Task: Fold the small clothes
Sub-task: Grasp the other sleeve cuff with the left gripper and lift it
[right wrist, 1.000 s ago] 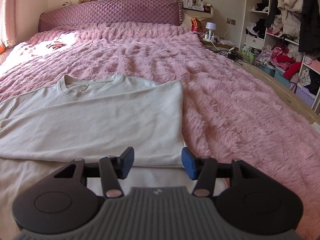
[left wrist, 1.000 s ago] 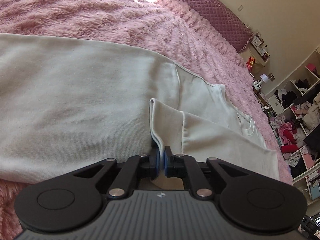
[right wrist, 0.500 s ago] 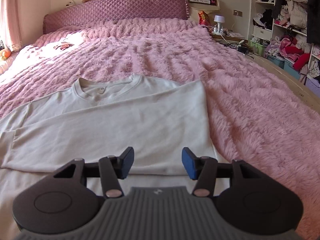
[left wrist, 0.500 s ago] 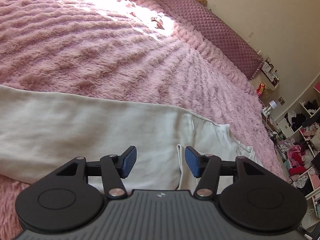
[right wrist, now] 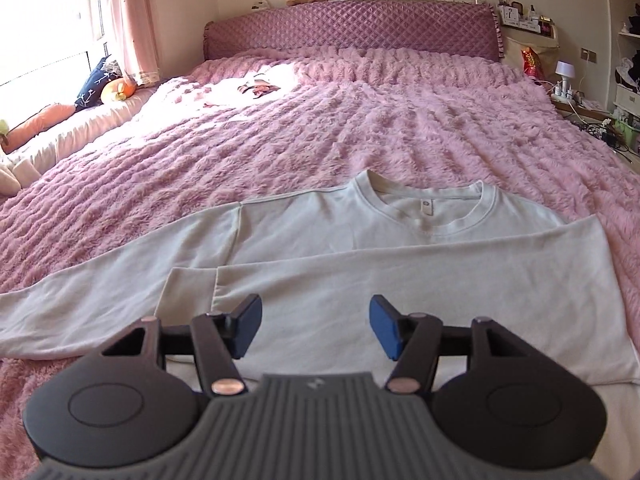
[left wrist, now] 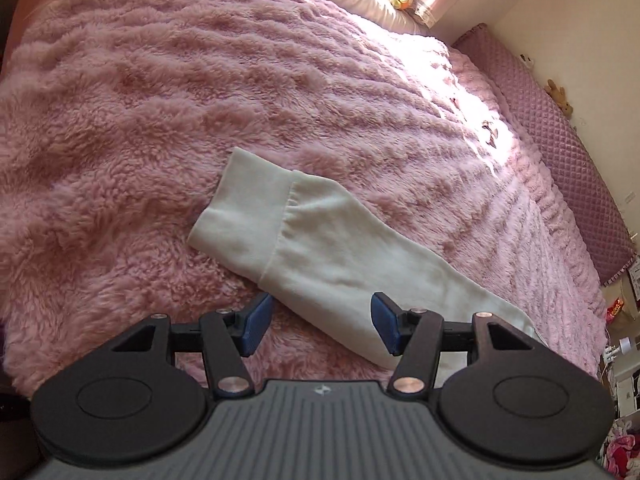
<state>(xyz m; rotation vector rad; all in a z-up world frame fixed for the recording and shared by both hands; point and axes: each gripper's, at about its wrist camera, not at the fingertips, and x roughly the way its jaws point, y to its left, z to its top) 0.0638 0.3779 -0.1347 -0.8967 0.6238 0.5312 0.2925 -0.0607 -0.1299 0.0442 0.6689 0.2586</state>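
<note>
A white long-sleeved shirt [right wrist: 400, 264] lies flat on the pink fluffy bedspread [right wrist: 360, 128], neck toward the headboard. Its right sleeve is folded across the body, cuff [right wrist: 188, 292] at the left. Its left sleeve [left wrist: 340, 252] stretches out over the bedspread [left wrist: 160, 120], ending in a ribbed cuff [left wrist: 240, 204]. My left gripper [left wrist: 316, 326] is open and empty, just above that sleeve behind the cuff. My right gripper [right wrist: 316, 330] is open and empty, over the shirt's lower body.
A purple quilted headboard [right wrist: 352, 28] stands at the far end. Pillows and soft toys [right wrist: 100, 84] lie by the window at the left. A nightstand with a lamp [right wrist: 566, 76] and shelves of clothes are at the right.
My left gripper let go of the folded sleeve's cuff, opened and swung left to the outstretched sleeve. My right gripper stayed open and turned left, bringing the whole shirt into view.
</note>
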